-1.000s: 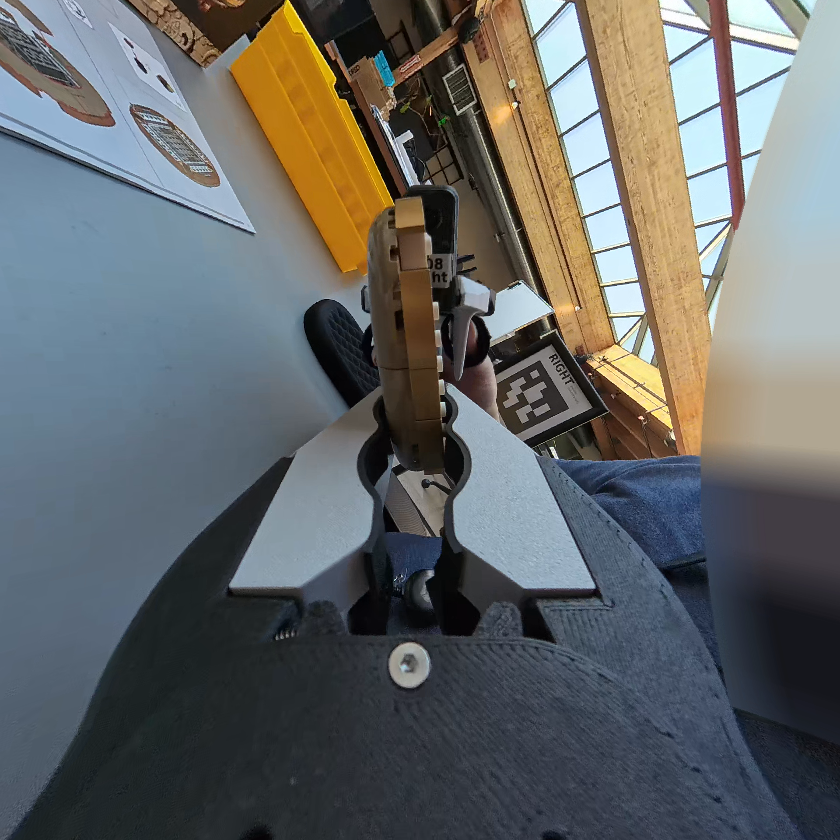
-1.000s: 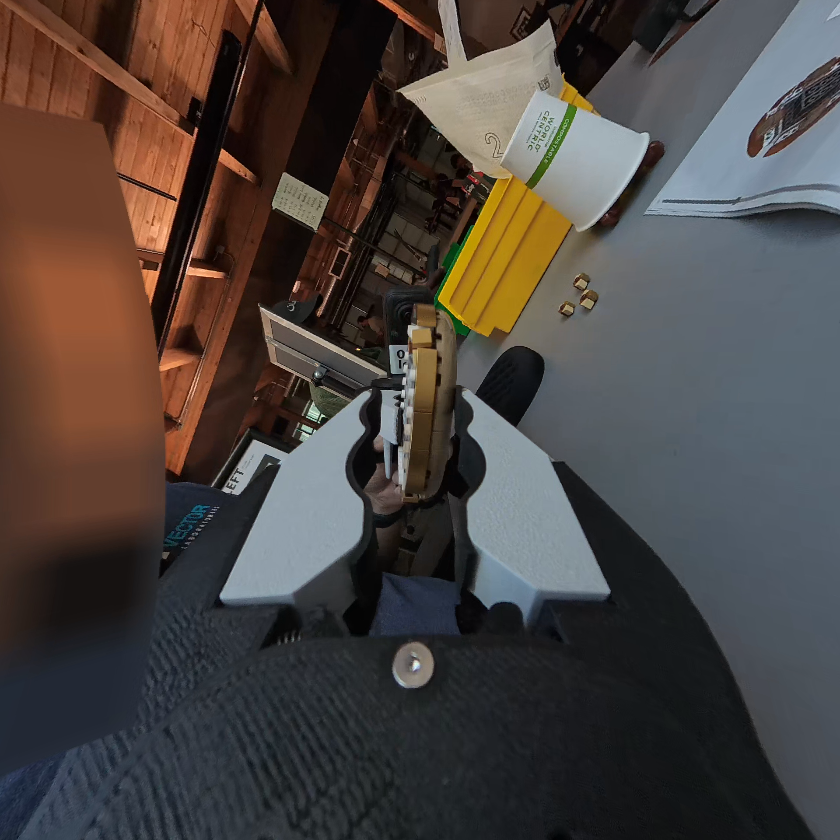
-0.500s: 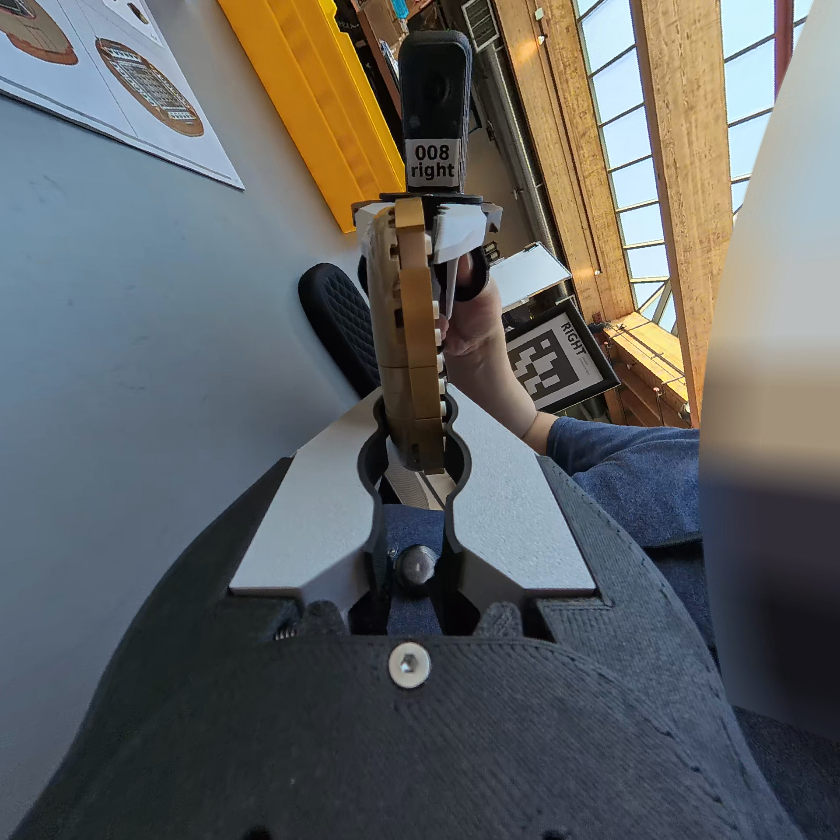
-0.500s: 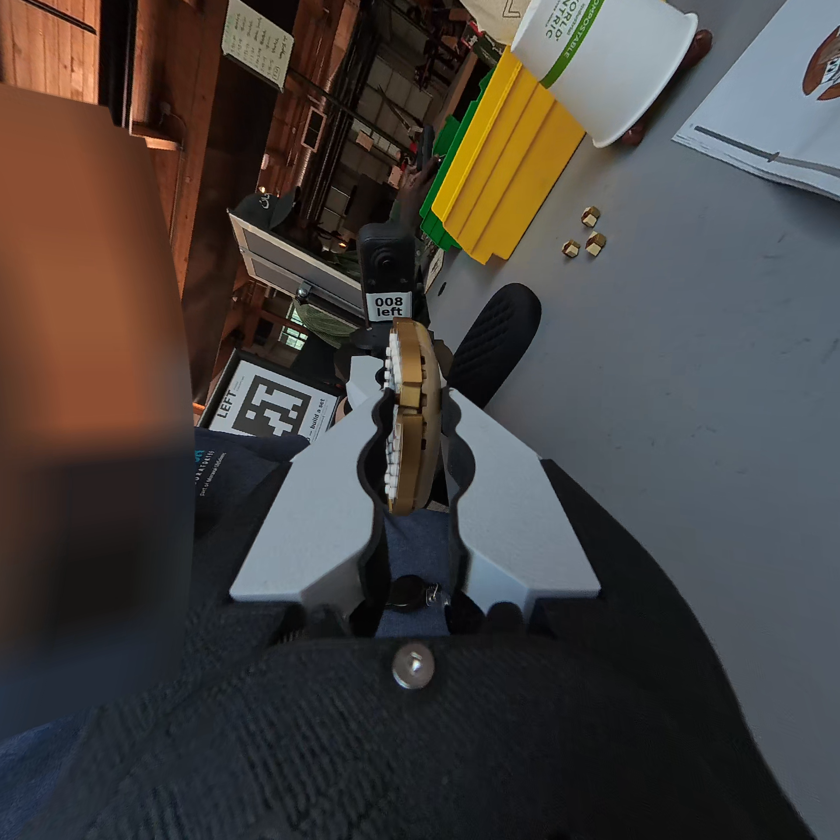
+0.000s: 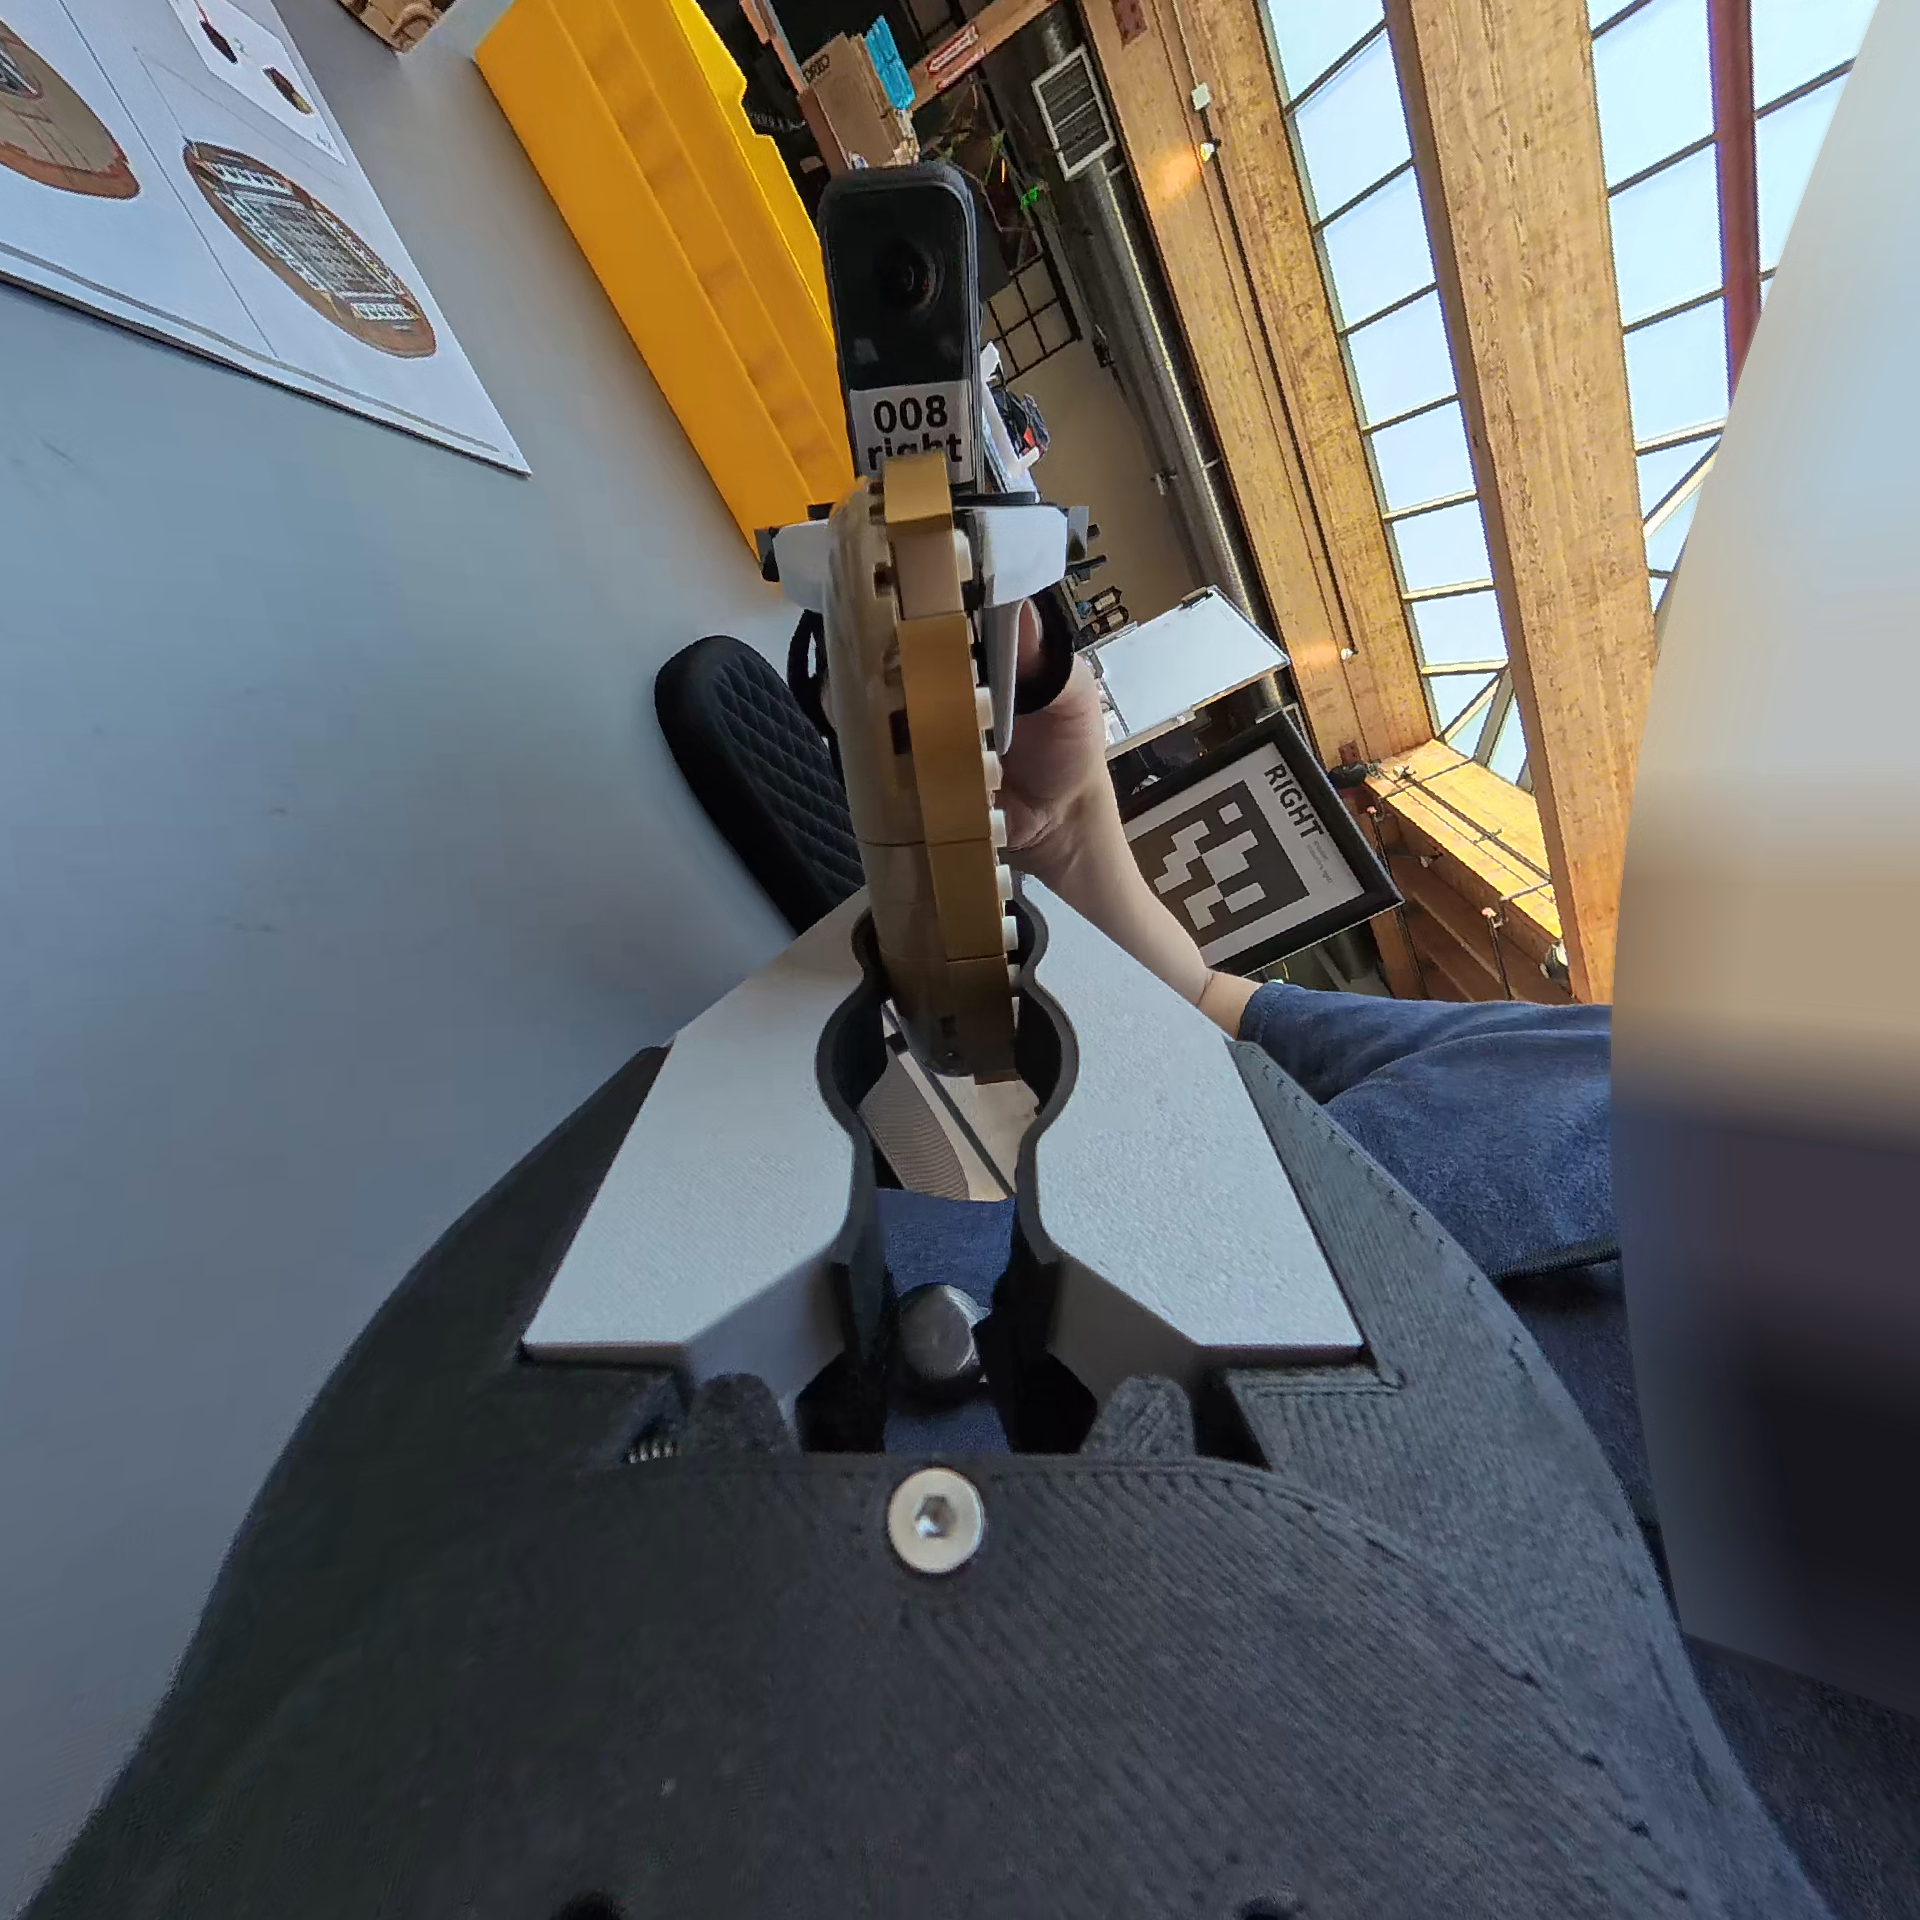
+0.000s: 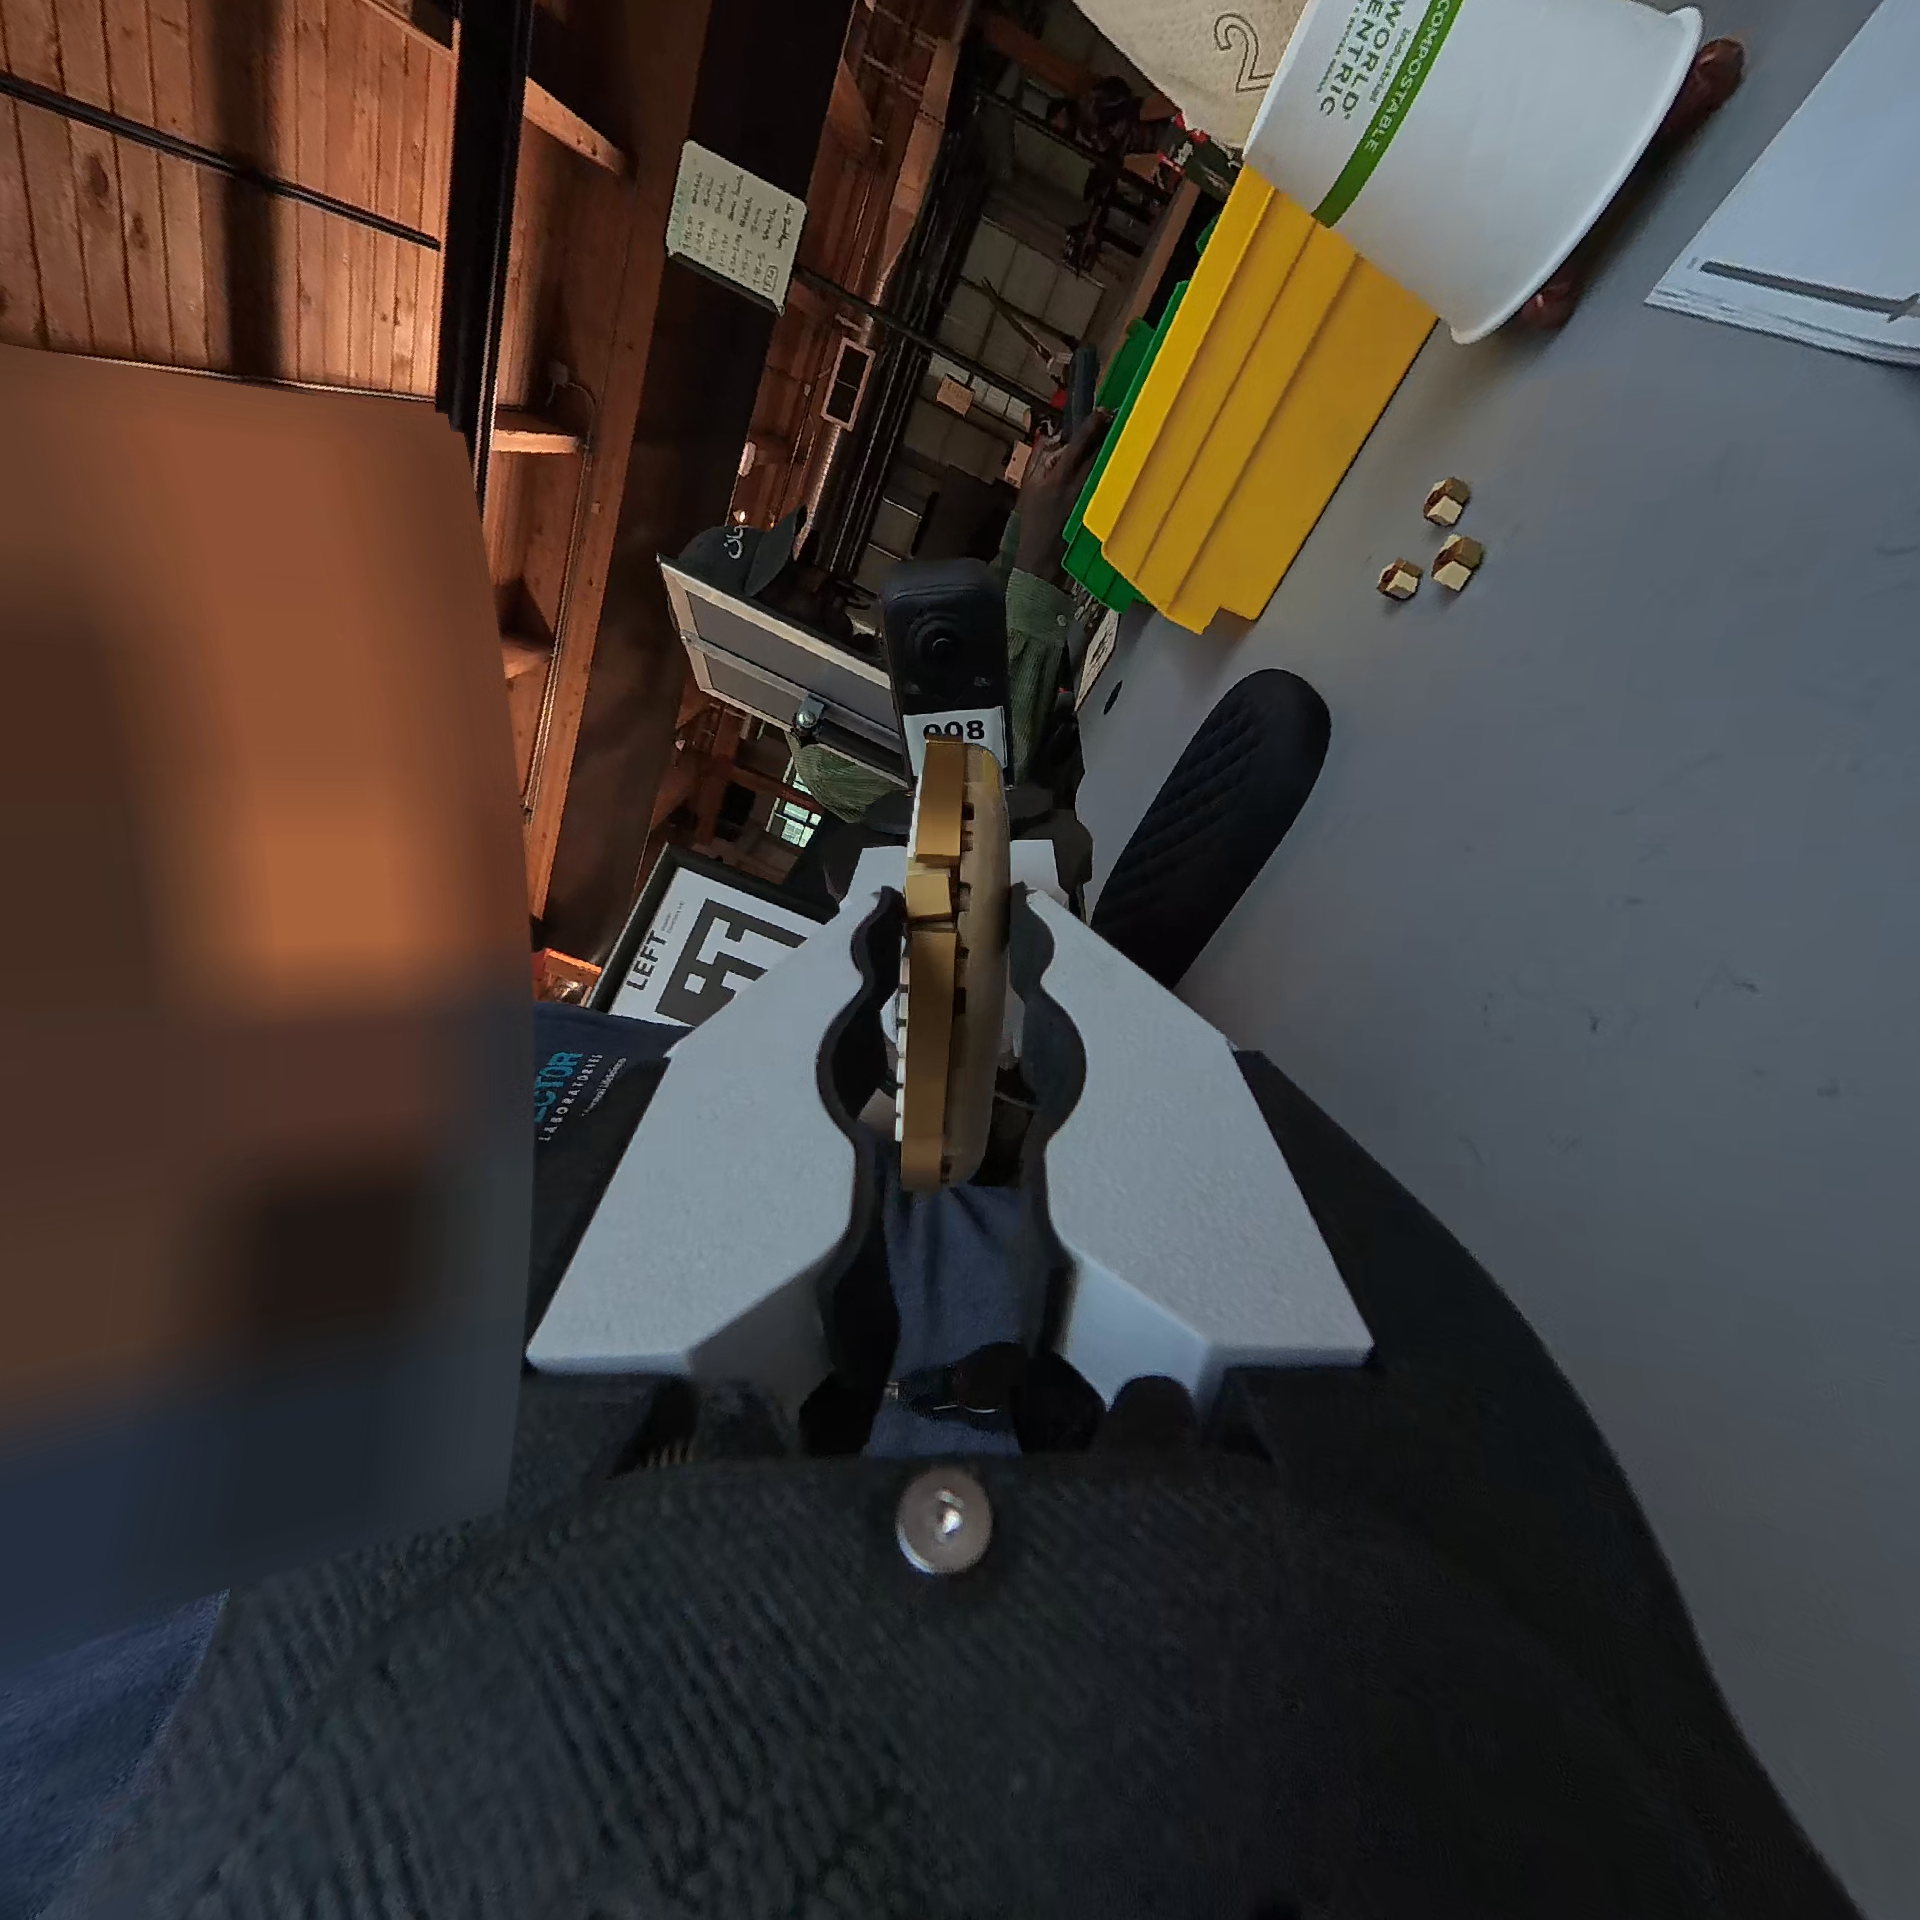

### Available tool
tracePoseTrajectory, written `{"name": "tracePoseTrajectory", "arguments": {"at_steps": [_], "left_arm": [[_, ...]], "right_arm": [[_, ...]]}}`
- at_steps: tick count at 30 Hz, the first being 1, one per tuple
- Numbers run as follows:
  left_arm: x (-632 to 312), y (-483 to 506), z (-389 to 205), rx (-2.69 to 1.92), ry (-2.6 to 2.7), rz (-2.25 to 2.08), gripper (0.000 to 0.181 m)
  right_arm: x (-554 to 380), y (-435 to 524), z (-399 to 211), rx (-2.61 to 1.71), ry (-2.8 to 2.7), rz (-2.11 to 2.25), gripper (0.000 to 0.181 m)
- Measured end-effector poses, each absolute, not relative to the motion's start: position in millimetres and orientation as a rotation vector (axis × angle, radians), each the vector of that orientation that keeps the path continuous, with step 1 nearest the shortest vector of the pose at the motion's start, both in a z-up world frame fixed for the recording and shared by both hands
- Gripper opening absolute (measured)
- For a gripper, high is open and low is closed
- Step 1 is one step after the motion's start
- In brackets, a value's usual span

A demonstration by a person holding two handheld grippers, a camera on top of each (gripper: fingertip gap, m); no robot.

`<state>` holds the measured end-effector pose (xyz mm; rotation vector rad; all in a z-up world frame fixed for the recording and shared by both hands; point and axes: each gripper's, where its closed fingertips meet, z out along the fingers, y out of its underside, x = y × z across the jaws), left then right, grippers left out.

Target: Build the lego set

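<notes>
Two grippers meet on one piece, and you've got them nose to nose, tipped hard over so the grey tabletop (image 5: 312,831) runs up the side of each view. Across that table you have the long yellow plastic bin (image 5: 675,260), the white printed instruction sheet (image 5: 260,270) flat beside it, and in the right wrist view the white paper cup with a green band (image 6: 1475,177) lying on its side against the bin. A black padded chair back (image 6: 1216,821) pokes up at the table's edge.

Your left gripper (image 5: 940,1023) points straight at the other tool, its grey fingers (image 5: 748,1164) drawn in and clamped on the near rim of the round tan-and-gold Lego disc (image 5: 930,769), which stands edge-on between them, white studs facing right. Your right hand (image 5: 1060,790) wraps the far tool's handle, wrist bent, blue sleeve trailing off below.

Swing to the right wrist view: your right gripper (image 6: 951,1049) bites the opposite rim of the same disc, fingers (image 6: 1164,1164) closed tight on it, the plate sitting deep in the scalloped gap. So the disc hangs in the air, off the table, pinched from both ends.

Smallest of all, three little gold Lego pieces (image 6: 1439,540) sit loose on the table, just beside the bin's corner and well apart from the disc.
</notes>
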<state>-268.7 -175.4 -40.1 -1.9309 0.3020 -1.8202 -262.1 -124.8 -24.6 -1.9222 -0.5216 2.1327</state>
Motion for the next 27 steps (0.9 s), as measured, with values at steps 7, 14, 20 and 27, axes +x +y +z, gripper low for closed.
{"name": "tracePoseTrajectory", "arguments": {"at_steps": [7, 14, 20, 27], "left_arm": [[-267.4, -179.4, -43.1, -1.937, 0.320, -1.760, 0.018], [-264.7, -183.1, -36.2, -1.917, 0.361, -1.724, 0.018], [-265.6, -186.0, -30.7, -1.908, 0.405, -1.695, 0.019], [-267.4, -181.7, -13.9, -1.780, 0.321, -1.798, 0.020]], "right_arm": [[-262.1, -127.2, -26.3, -1.911, -0.444, 2.181, 0.019], [-262.4, -129.4, -17.8, -1.902, -0.445, 2.214, 0.019], [-262.8, -132.7, -15.9, -1.934, -0.503, 2.185, 0.019], [-264.7, -130.2, 2.6, -1.879, -0.608, 2.004, 0.018]]}}
